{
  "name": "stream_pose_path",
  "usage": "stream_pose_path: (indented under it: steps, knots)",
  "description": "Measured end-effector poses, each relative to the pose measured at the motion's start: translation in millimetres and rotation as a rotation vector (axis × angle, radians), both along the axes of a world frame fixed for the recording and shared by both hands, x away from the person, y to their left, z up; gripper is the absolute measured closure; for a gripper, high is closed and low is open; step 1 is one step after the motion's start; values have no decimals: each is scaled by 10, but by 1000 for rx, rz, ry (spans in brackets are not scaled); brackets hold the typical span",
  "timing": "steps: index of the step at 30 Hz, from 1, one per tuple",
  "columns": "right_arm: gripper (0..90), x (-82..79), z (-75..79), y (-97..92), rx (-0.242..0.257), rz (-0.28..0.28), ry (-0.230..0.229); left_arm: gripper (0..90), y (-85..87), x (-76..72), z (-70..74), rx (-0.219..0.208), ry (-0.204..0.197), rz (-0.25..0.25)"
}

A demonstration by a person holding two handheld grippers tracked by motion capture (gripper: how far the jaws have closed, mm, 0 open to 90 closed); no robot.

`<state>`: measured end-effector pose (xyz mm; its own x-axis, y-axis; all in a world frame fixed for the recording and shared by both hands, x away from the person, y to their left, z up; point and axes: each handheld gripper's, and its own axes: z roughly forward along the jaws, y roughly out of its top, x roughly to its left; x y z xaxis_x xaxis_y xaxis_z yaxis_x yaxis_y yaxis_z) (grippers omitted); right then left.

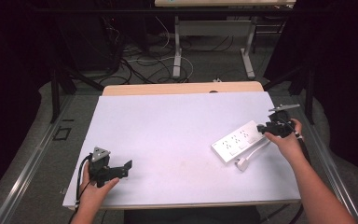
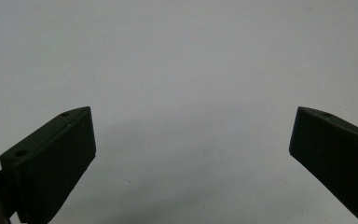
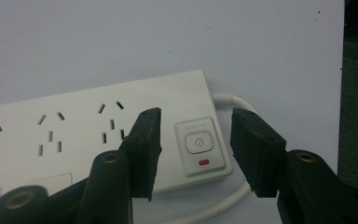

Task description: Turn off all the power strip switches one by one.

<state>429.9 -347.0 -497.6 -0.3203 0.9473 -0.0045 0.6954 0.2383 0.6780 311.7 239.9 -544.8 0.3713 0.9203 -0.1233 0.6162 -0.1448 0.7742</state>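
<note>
A white power strip (image 1: 238, 140) lies slantwise on the right part of the white table (image 1: 168, 121), its cable (image 1: 257, 148) looping back to a white plug (image 1: 242, 164) near it. My right gripper (image 1: 262, 128) is at the strip's far end. In the right gripper view the strip (image 3: 74, 130) shows several sockets and a power button (image 3: 197, 142) with a small red mark below it. The right gripper (image 3: 196, 114) is open, one jaw over the strip beside the button, the other past the strip's end by the cable (image 3: 230, 100). My left gripper (image 1: 127, 169) rests open at the front left, with bare table between its jaws (image 2: 193, 116).
The table's right edge (image 3: 344, 70) runs close to the strip's end. Beyond the far edge, loose cables (image 1: 144, 65) lie on the floor around the white legs of another desk (image 1: 178, 51). Dark frames stand on both sides.
</note>
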Motion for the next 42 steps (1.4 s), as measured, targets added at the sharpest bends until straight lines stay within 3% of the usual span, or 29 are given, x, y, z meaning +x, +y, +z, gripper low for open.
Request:
stream_pose_path:
  steps: [12,22,31,42]
  knots:
    - [723,71,-54,4,-23,2,1,4,3,-1,-3,2,-1,0]
    - [899,121,-120,11,-32,9,43,4,10,-1,0,2,-2,1]
    - [900,166,-189,44,-65,11,67,4,16,-4,1,-1,-3,5]
    - [900,166,-212,44,-66,20,80,4,23,-12,5,0,-7,6]
